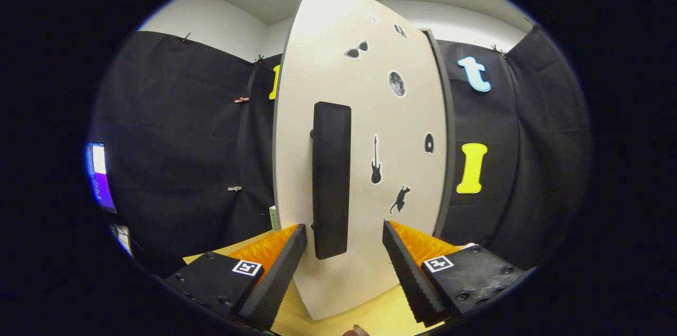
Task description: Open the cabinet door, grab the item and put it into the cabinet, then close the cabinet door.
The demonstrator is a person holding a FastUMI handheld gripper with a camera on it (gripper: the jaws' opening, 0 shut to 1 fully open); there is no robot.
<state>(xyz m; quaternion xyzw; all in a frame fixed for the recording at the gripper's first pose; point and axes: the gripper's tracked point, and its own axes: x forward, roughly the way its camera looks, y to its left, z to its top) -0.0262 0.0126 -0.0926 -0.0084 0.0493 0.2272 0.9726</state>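
A white cabinet door (359, 114) stands just ahead of me, dotted with small black stickers. A long black vertical handle (331, 180) is mounted on it. My gripper (344, 235) is open, and the handle's lower end sits between the two fingertips without either finger pressing on it. The cabinet's dark side edge (447, 140) shows to the right of the door. A small green-and-white object (273, 217) peeks out left of the door, mostly hidden behind it.
The cabinet stands on a light wooden tabletop (381, 315). Black cloth walls (174, 140) close in the booth on both sides. A lit screen (100, 177) sits far to the left, beyond the cloth.
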